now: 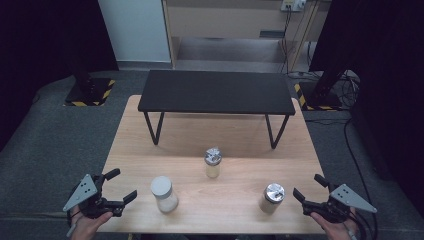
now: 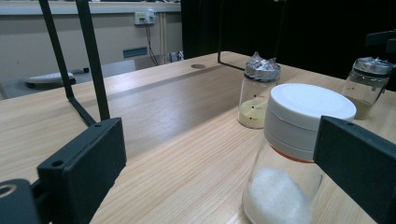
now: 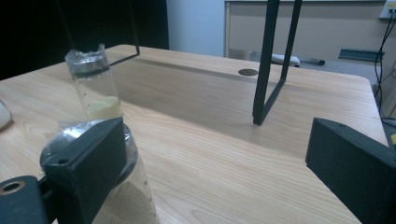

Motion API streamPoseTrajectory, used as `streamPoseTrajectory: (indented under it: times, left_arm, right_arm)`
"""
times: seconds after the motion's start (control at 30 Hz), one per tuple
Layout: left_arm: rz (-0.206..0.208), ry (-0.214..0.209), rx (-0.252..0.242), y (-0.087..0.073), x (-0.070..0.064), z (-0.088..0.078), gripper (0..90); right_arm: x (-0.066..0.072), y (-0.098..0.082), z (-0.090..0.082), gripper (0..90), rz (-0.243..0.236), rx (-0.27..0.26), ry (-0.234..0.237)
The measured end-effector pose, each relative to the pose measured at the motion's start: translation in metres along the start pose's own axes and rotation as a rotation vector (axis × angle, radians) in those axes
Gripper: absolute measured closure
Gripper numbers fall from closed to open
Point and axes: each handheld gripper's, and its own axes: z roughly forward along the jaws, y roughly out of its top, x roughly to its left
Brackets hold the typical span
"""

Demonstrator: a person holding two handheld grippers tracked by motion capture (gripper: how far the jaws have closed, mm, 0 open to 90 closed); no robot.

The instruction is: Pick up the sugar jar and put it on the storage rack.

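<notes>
Both tongs are wide and hold nothing. The left tongs [image 1: 117, 186] should slide straight around the white-lid jar [image 1: 164, 194]. The right tongs [image 1: 309, 187] wait near the foil-top jar [image 1: 272, 198].

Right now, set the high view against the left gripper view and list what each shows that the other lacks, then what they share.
High view alone: the flat black rectangular top of the small metal-legged bench, the yellow-and-black striped floor plates, the grey carpet, and both open claws from outside, left claw and right claw.

Left gripper view alone: the wall socket with plugged cables and white powder inside the white-lidded glass jar.

Shared: the light wooden table, that jar, and the two foil-capped glass jars.
</notes>
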Motion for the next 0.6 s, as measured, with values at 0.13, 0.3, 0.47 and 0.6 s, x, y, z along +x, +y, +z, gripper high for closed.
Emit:
streamPoseTrajectory:
  times: [0.13, 0.3, 0.47, 0.6]
  left_arm:
    - [-0.002, -0.014, 0.004, 0.0001, 0.0007, 0.0012, 1.5]
    - [-0.007, -0.019, -0.004, -0.0006, 0.0018, 0.0000, 1.2]
    - [-0.020, -0.021, -0.006, 0.0012, 0.0028, -0.0012, 0.5]
    - [-0.033, -0.025, -0.022, 0.0050, 0.0032, -0.0033, 0.6]
  right_arm:
    - [0.0001, -0.0002, -0.0008, 5.8, -0.002, 0.004, 0.005]
    - [0.0006, -0.0001, -0.0014, 5.4, -0.001, -0.004, 0.008]
    - [0.0007, -0.0002, -0.0022, 5.3, -0.004, -0.003, 0.014]
    - [0.0002, -0.0005, -0.0020, 5.3, 0.000, -0.007, 0.013]
